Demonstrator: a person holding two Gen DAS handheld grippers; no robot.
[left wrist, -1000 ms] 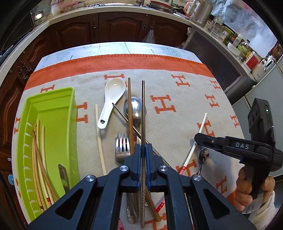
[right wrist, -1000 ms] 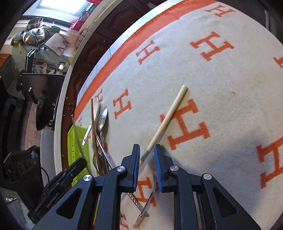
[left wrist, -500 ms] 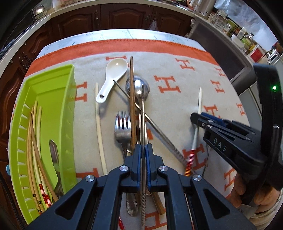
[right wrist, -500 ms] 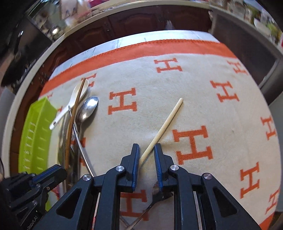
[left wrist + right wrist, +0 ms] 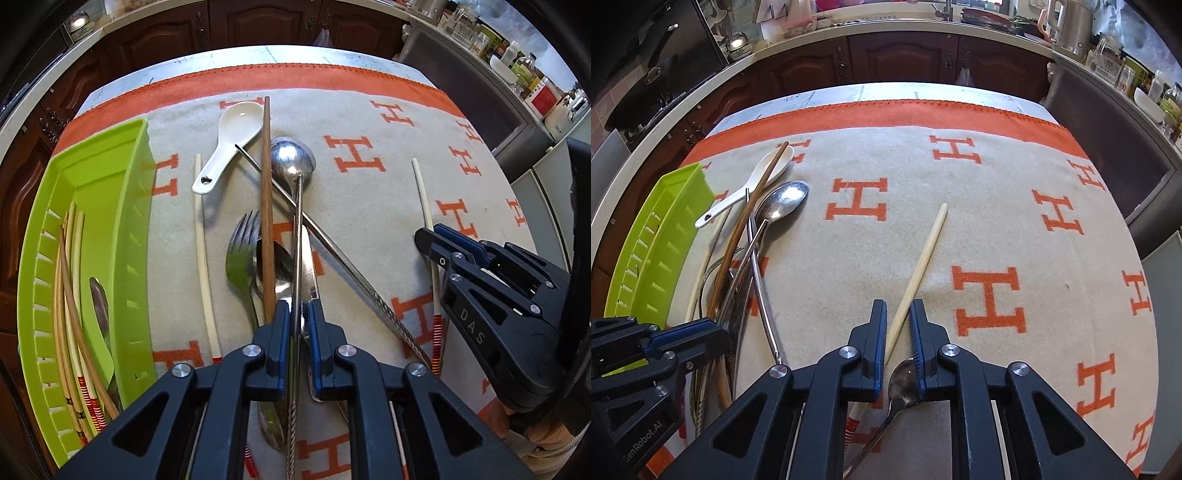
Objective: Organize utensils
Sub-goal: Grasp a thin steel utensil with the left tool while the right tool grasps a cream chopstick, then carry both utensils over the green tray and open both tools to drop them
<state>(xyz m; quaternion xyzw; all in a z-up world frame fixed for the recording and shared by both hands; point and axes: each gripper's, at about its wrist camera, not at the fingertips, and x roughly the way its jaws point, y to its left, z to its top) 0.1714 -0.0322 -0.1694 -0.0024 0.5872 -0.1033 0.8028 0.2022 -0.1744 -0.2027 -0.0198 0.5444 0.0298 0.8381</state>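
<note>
My left gripper (image 5: 297, 314) hides the handles of the pile beneath it, so I can't tell where the fork (image 5: 240, 251) ends. Its jaws have just been opening: the thin steel chopstick (image 5: 298, 229) (smooth above, twisted near the bottom edge) runs between the blue pads with slivers of gap. My right gripper (image 5: 898, 317) straddles the pale round chopstick (image 5: 925, 254) on the H-patterned woven cloth (image 5: 997, 206), jaws narrowly apart, not pressing; its red-striped end is mostly covered, as is 1 small steel spoon (image 5: 903, 380). A glossy white ceramic spoon (image 5: 231, 133) and a brown wooden chopstick (image 5: 266, 192) top the pile. The slotted green plastic tray (image 5: 136, 206), left of it, holds chopsticks, partly cut off.
</note>
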